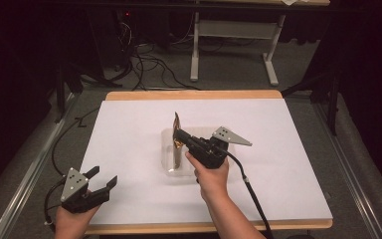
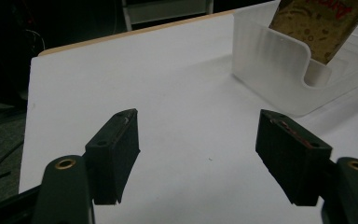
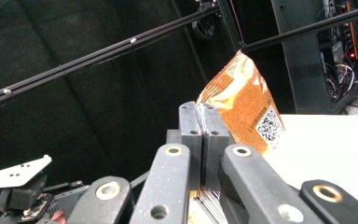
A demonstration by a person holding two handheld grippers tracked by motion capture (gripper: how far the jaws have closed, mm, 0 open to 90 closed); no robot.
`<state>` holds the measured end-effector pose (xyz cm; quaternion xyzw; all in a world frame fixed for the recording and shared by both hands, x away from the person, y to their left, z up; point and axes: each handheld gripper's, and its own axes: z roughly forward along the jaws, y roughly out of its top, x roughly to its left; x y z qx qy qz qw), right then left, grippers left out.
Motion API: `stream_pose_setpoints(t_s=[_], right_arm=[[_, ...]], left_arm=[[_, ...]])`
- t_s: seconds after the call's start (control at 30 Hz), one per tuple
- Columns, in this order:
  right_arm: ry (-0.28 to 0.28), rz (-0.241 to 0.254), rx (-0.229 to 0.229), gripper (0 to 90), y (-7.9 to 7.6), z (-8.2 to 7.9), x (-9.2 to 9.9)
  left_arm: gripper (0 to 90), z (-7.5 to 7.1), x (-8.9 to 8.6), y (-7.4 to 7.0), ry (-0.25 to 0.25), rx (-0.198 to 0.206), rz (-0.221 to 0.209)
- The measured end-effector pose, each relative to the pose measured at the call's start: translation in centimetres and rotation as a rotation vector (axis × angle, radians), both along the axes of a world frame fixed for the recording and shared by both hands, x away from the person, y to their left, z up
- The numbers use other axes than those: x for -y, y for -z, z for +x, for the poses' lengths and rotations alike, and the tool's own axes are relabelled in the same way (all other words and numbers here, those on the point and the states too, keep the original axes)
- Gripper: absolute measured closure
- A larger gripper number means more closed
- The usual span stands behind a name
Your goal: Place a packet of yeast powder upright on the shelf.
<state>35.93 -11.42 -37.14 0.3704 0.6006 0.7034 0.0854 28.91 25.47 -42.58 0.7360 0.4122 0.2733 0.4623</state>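
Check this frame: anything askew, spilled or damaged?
Nothing spilled or visibly damaged. The orange snack packet leans tilted, lower end in the clear tray, pinched edge-on by the right tongs; that looks like handling, not a fault. The left tongs stand open over the white table top.

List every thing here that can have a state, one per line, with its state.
right gripper: shut on the snack packet, held over the tray.
snack packet: pinched at one edge, standing on end, lower end inside the tray.
clear plastic tray: upright on the white table top, open side up.
left gripper: open, holding nothing, near the table's front left corner.
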Motion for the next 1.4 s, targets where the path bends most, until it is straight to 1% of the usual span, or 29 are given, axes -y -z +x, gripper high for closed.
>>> stream_pose_setpoints(t_s=[0.23,0.43,0.63,0.73,0.9,1.1,1.27,1.4], right_arm=[[0.005,-0.01,-0.013,90.0,0.5,0.4,-0.3],[0.009,0.0,-0.039,90.0,1.1,0.9,-0.4],[0.024,-0.017,-0.062,90.0,1.8,1.5,-0.4],[0.023,-0.008,-0.08,90.0,2.3,1.7,-0.4],[0.027,-0.015,-0.076,89.9,2.5,1.8,-0.5],[0.024,-0.014,-0.083,88.9,2.4,1.9,-0.3],[0.024,-0.011,-0.084,84.2,2.2,1.9,-0.3],[0.023,-0.019,-0.082,74.8,2.0,2.0,-0.2]], left_arm=[[30.8,0.0,0.0,0.0,0.002,0.001,-0.001],[30.7,0.0,-0.1,0.0,0.002,0.001,-0.001],[30.7,0.0,-0.1,0.0,0.003,0.001,-0.003],[30.7,0.0,-0.1,0.0,0.003,0.001,-0.003],[30.7,0.0,0.0,0.0,0.005,0.002,-0.001],[30.7,0.0,0.0,0.0,0.007,0.002,0.0],[30.7,0.0,0.0,0.0,0.008,0.002,-0.001],[30.7,0.0,-0.1,-0.1,0.008,0.002,-0.001]])
